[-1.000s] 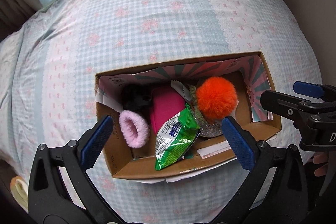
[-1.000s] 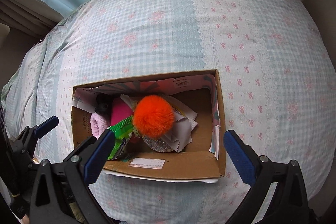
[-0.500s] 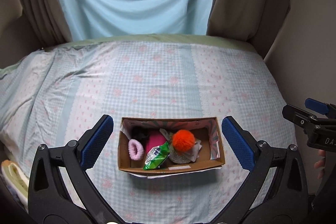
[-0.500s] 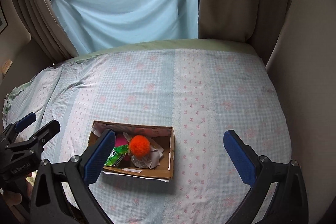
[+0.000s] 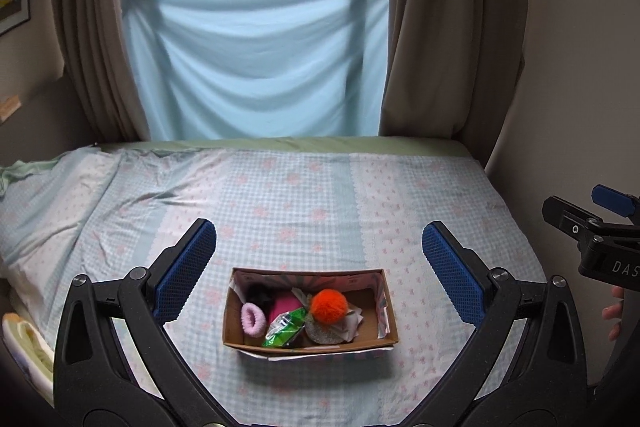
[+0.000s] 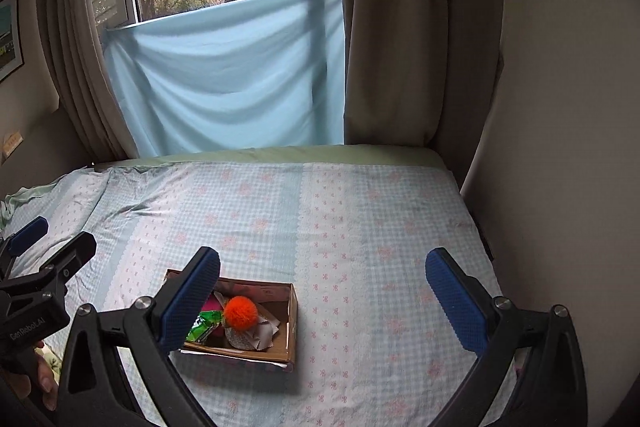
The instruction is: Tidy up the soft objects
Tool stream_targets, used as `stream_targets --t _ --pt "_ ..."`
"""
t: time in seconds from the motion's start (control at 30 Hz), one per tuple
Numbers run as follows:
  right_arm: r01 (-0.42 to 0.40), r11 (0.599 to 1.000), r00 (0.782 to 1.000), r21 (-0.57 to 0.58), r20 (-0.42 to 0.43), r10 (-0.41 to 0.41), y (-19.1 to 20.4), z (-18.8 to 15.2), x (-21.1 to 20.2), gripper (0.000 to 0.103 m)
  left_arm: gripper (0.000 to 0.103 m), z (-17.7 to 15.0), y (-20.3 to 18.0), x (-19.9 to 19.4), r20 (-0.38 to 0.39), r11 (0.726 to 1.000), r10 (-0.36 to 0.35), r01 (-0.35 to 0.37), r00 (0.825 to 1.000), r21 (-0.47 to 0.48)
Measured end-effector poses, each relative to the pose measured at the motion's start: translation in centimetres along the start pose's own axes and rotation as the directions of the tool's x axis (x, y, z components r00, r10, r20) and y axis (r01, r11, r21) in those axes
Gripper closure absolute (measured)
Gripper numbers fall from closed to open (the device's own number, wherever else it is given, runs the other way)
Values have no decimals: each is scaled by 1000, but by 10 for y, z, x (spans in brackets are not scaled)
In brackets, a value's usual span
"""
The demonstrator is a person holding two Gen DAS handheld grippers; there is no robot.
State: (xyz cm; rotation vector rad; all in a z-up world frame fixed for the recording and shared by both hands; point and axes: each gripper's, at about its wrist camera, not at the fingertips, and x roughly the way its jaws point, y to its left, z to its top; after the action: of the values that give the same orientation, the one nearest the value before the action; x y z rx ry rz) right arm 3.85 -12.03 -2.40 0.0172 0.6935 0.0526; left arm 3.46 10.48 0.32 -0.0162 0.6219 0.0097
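A cardboard box (image 5: 385,335) sits on the bed and holds an orange pom-pom (image 5: 329,305), a pink fuzzy ring (image 5: 253,319), a magenta soft item (image 5: 285,307), a black fuzzy item (image 5: 259,294), a green packet (image 5: 285,327) and a glittery pad (image 5: 322,333). My left gripper (image 5: 319,277) is open and empty, held well back from and above the box. My right gripper (image 6: 322,299) is open and empty; the box (image 6: 292,323) with the pom-pom (image 6: 240,311) lies low and left in its view.
The bed (image 5: 304,195) has a blue gingham floral sheet. A light blue cloth (image 5: 256,59) hangs over the window between brown curtains (image 5: 436,27). A wall (image 6: 560,107) runs along the bed's right side. Each gripper shows at the other view's edge.
Both grippers have pulled far back and up from the box. The window and curtains have come into view. The box's contents have not moved.
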Motion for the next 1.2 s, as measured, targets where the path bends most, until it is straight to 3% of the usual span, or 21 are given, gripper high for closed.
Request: stream_targets --t 0.6,1.2 --pt "25 1000 999 1 45 -25 -2 -11 -24 0 0 -8 -7 -29 40 1000 -10 9 999 16" --pt "24 1000 999 8 48 -24 -3 -15 -26 0 0 -14 -3 -34 43 1000 3 -3 999 13"
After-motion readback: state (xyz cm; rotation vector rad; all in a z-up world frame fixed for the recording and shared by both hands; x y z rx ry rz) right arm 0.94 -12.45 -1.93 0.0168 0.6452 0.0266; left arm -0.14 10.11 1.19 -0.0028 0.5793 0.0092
